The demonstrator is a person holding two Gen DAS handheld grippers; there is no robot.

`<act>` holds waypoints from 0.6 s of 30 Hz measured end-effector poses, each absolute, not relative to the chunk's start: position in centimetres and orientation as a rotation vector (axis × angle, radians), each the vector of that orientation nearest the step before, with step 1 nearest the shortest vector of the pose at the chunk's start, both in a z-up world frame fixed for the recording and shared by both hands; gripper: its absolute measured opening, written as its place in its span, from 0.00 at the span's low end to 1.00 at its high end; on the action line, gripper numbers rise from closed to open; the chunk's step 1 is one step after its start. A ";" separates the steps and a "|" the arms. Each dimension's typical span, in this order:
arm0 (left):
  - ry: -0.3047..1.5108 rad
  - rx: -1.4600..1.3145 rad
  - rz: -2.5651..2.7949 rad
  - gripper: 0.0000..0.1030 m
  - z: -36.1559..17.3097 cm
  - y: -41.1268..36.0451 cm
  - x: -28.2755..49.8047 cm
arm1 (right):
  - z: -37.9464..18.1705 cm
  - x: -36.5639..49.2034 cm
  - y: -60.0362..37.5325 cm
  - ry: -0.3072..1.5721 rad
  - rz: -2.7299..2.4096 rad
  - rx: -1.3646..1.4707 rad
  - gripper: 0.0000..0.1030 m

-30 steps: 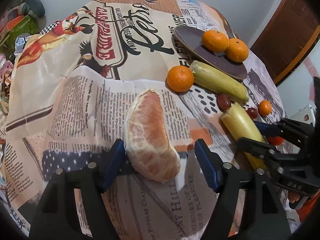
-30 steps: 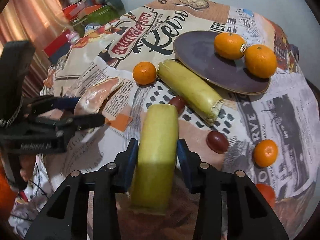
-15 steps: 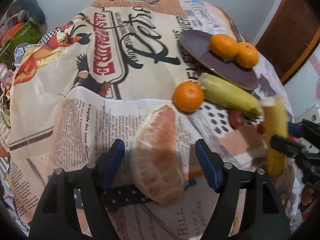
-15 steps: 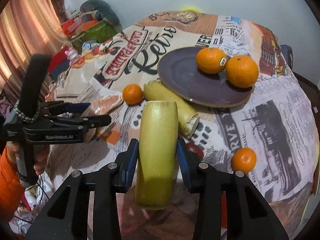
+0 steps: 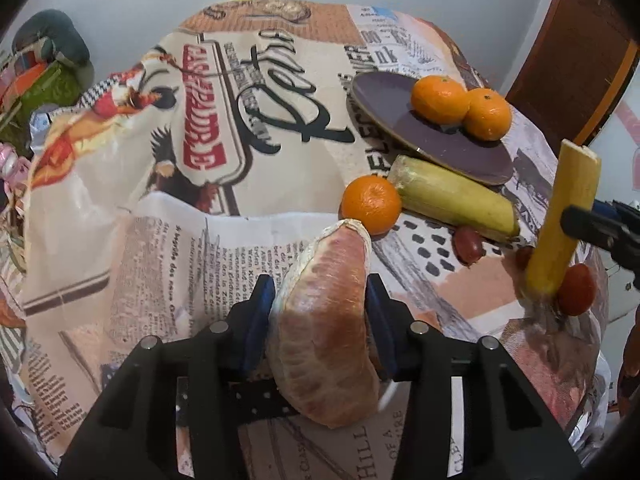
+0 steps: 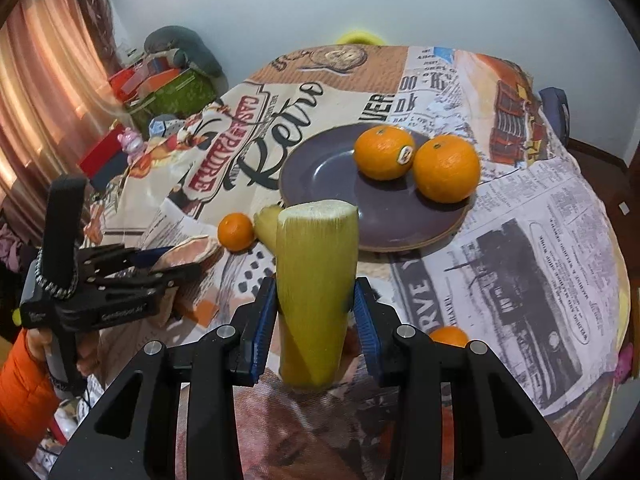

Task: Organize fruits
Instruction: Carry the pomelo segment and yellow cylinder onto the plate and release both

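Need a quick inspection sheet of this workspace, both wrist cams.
Surface: table under a printed newspaper-pattern cloth, wrinkled.
Job's things: purple plate with two oranges; small orange and yellow banana piece on the cloth beside the plate; two grapes; cherry tomato; another small orange.
Clutter: boxes and toys beyond the table's far left.
Grippers: left gripper shut on grapefruit segment; right gripper shut on cut banana piece, lifted.
Cables: nothing seen.
Surroundings: curtain, pale wall, wooden door.
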State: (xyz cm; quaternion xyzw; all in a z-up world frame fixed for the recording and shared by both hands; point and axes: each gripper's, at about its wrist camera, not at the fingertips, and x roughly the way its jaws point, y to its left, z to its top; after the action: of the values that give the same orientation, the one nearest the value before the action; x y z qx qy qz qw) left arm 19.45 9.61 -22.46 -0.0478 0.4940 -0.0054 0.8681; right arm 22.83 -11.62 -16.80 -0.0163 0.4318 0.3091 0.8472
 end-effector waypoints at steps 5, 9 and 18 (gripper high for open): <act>0.979 -0.099 -0.021 0.43 -20.2 9.2 19.1 | -15.7 23.2 -12.4 0.879 0.633 -0.026 0.34; 0.928 -0.090 -0.030 0.42 -18.1 8.5 19.1 | -14.8 23.5 -12.9 0.853 0.622 -0.022 0.34; 0.843 -0.097 -0.051 0.40 -14.7 7.8 20.4 | -13.2 25.0 -14.2 0.803 0.591 0.000 0.34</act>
State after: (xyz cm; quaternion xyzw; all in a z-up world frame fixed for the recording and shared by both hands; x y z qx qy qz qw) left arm 20.42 7.79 -14.73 -0.0469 0.4087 -0.0250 0.9111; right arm 25.05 -14.17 -13.16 0.0002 0.3850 0.2832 0.8784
